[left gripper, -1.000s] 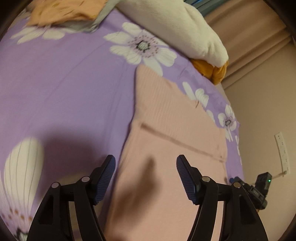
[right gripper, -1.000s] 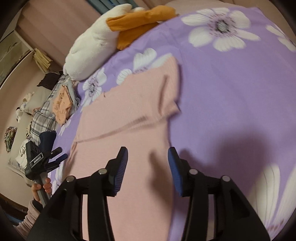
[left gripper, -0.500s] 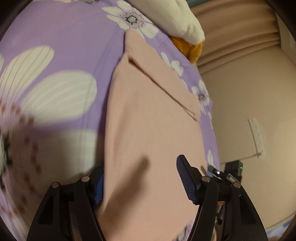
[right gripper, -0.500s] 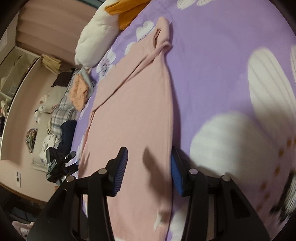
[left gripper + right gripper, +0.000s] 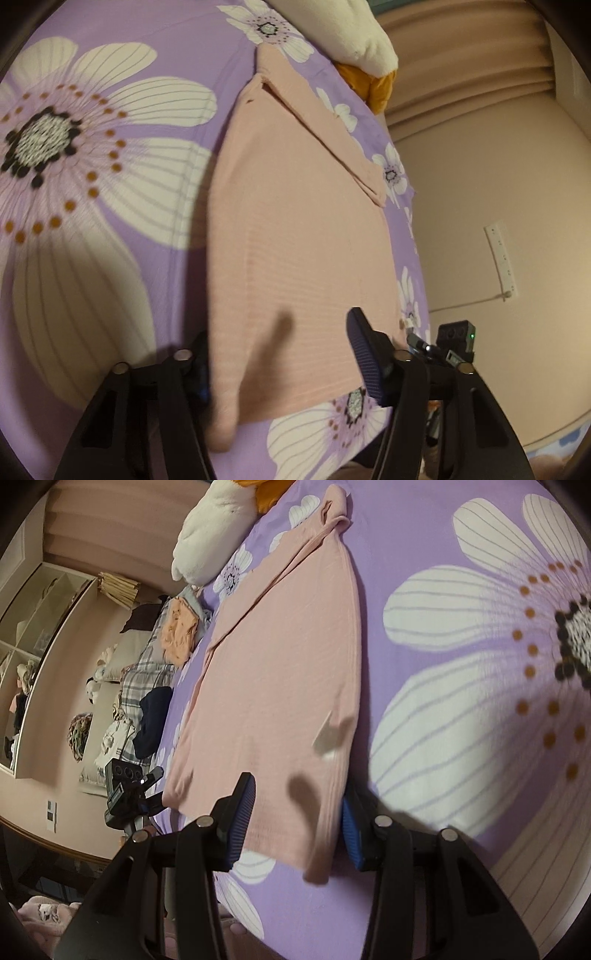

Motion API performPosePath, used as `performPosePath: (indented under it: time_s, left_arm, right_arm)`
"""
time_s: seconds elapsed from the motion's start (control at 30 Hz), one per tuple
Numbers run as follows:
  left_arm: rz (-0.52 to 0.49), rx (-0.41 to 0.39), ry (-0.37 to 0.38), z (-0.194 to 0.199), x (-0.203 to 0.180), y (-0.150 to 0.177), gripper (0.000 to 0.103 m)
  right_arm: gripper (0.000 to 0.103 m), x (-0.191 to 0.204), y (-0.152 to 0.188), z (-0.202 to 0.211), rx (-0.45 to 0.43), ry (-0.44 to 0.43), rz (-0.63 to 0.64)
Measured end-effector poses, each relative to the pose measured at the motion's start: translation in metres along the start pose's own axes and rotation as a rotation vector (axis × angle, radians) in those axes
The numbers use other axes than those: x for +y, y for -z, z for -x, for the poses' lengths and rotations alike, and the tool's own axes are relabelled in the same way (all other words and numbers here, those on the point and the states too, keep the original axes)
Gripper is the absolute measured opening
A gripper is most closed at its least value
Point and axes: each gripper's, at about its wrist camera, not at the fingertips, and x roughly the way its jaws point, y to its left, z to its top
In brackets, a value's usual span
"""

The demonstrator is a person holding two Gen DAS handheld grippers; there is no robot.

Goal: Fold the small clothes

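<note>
A: Two grippers sit at the near hem of the pink garment (image 5: 295, 240), which lies flat on the purple flowered bedspread (image 5: 110, 288), its far end partly folded over.

B: How do the jaws stand?

A: The left gripper (image 5: 277, 365) is closing, with the garment's near-left corner between its fingers; I cannot tell whether the pads press yet. The right gripper (image 5: 295, 812) has the near-right corner between its blue pads, the edge lifted against the right one; whether it is pinched tight I cannot tell.

B: And room around the edges?

A: Bare bedspread runs wide beyond the garment's right edge. Past its far end lie a white pillow (image 5: 210, 539) and an orange cloth (image 5: 369, 86). Beyond the left edge a pile of clothes (image 5: 155, 672) lies along the bed's side.
</note>
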Motion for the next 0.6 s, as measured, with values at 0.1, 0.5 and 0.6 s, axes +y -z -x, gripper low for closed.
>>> performPosePath:
  time_s: [0.1,0.5,0.6]
  left_arm:
    - [0.027,-0.005,-0.02,-0.001,0.006,-0.001,0.036]
    - [0.044,-0.057,-0.075,-0.003,0.0,-0.015,0.001]
    - [0.014,-0.084,-0.065,0.006,-0.012,-0.015,0.0]
  right_arm:
    - [0.037,0.003,0.0,-0.005,-0.012,0.018,0.008]
    - [0.008,0.017,-0.014,-0.008,-0.073,0.072,0.043]
    - [0.007,0.03,-0.017,0.001,-0.118,0.04,0.078]
